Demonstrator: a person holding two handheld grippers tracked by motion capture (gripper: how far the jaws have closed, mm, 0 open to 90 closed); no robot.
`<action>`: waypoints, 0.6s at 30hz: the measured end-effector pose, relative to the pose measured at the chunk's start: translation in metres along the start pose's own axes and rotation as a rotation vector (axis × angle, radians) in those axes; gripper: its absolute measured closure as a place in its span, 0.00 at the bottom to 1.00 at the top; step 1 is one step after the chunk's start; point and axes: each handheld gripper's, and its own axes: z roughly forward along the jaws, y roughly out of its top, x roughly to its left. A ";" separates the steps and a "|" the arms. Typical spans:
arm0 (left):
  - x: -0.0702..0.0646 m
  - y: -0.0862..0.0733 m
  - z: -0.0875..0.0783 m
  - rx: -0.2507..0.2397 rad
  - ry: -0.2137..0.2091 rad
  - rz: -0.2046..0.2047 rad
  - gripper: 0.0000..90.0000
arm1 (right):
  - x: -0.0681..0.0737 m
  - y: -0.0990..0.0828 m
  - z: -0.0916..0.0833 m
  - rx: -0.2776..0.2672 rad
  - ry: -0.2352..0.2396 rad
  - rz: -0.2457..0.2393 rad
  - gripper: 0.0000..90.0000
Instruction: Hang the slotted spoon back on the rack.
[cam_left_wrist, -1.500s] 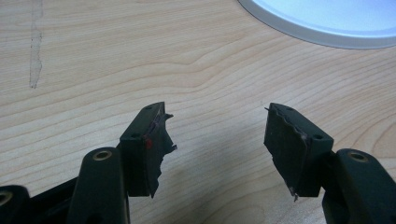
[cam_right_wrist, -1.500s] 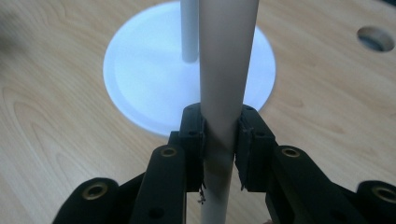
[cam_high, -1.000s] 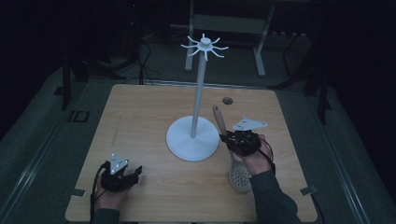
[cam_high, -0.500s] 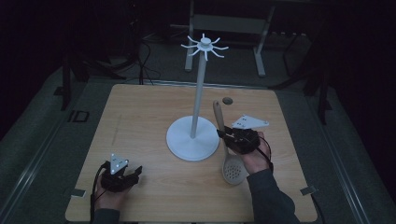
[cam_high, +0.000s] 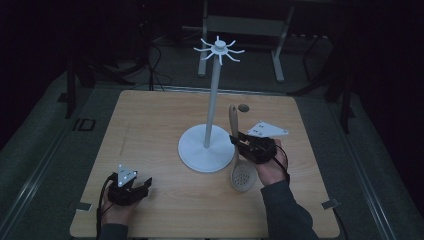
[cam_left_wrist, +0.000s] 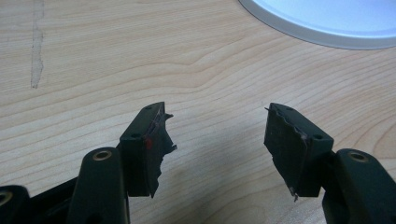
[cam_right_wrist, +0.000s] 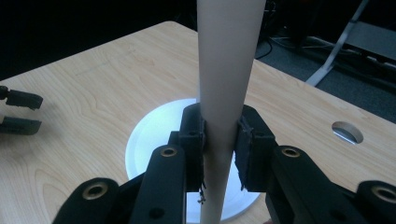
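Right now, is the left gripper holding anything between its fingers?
No, the left gripper has its fingers spread apart over bare table, with nothing between them.

Desk (cam_high: 150, 150): pale wood, visible grain, matt. Spoon (cam_high: 235, 150): light wood, smooth, matt handle, perforated bowl. Stand (cam_high: 206, 147): white, smooth, slight sheen on round base. Right tool (cam_high: 235, 141) and left tool (cam_left_wrist: 215, 140): black matt plastic, pads (cam_left_wrist: 287, 140) rough, frayed edges.
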 end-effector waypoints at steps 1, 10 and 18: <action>0.000 0.000 0.000 0.000 0.000 0.000 0.44 | 0.000 0.001 -0.001 -0.005 -0.001 0.003 0.83; 0.000 0.000 0.000 0.000 -0.001 0.000 0.44 | 0.002 0.005 -0.002 -0.026 0.001 0.002 0.83; 0.000 0.000 0.000 -0.001 -0.001 0.000 0.44 | 0.003 0.008 -0.002 -0.034 0.000 0.003 0.83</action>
